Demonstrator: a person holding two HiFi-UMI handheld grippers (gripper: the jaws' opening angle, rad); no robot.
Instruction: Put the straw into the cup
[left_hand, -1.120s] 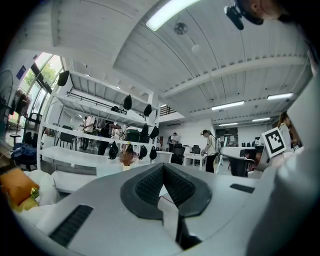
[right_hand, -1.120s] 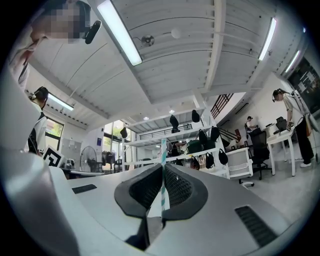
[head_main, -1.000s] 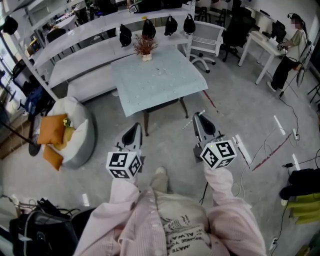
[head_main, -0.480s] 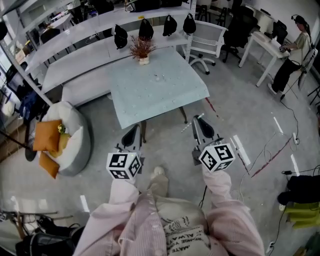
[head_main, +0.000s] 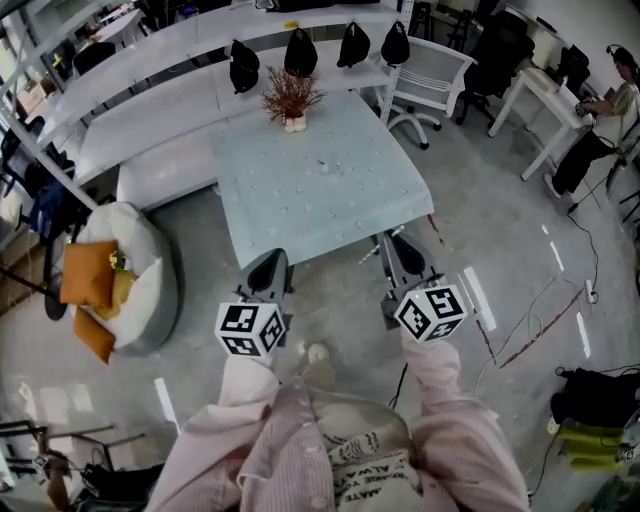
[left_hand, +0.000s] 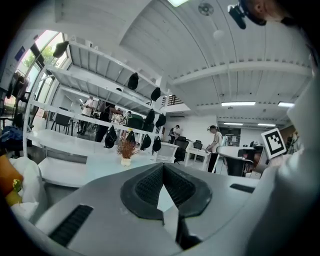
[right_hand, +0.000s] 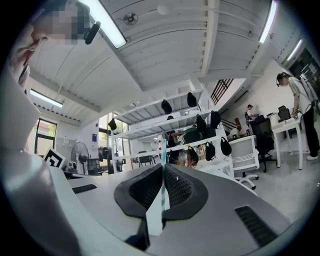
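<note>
My right gripper (head_main: 396, 242) is shut on a thin striped straw (right_hand: 162, 150) that stands up between its pads; in the head view the straw (head_main: 371, 256) shows as a short white line beside the tip. My left gripper (head_main: 268, 260) is shut with nothing in it, its pads meeting at the tip (left_hand: 163, 167). Both grippers hover side by side over the floor at the near edge of a pale blue table (head_main: 290, 215). A small clear thing that may be the cup (head_main: 325, 165) sits near the table's middle, too small to make out.
A potted dry plant (head_main: 290, 100) stands at the table's far edge. Behind it runs a white bench with black bags (head_main: 300, 50). A beanbag with orange cushions (head_main: 135, 285) lies left, a white chair (head_main: 435, 75) back right, and cables (head_main: 530, 320) on the floor right.
Both grippers have moved forward together towards the table, whose near edge now reaches their tips. The straw stays in the right gripper.
</note>
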